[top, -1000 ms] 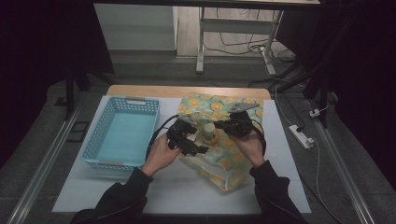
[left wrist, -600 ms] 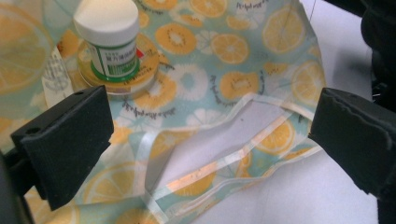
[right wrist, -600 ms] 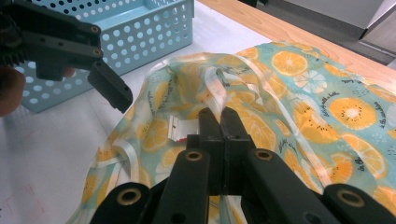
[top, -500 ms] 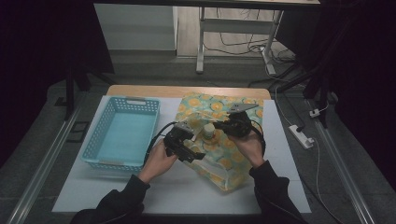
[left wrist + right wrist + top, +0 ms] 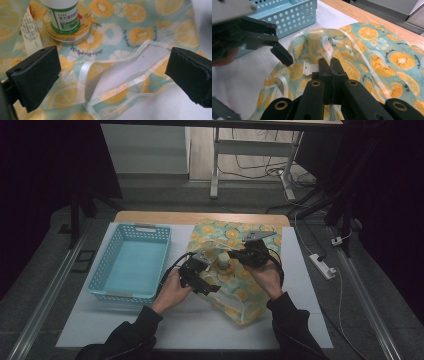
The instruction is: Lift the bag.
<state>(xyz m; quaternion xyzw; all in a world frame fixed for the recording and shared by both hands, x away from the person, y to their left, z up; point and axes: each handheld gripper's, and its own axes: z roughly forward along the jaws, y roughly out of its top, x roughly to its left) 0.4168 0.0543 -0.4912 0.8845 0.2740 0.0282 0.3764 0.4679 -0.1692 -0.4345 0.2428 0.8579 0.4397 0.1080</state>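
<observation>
The bag (image 5: 235,270) lies on the table (image 5: 125,330), right of the basket (image 5: 131,262), with a bottle (image 5: 63,15) inside. The right tool (image 5: 329,62) clenches the bag's rim. The left tool (image 5: 112,75) hangs released over its handle (image 5: 120,85).

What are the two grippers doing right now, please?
Left gripper: open, over the bag's handle, holding nothing.
Right gripper: closed on the bag's rim strap.

Bright, evenly lit tabletop amid dark surroundings (gripper views soft at the near edges)
</observation>
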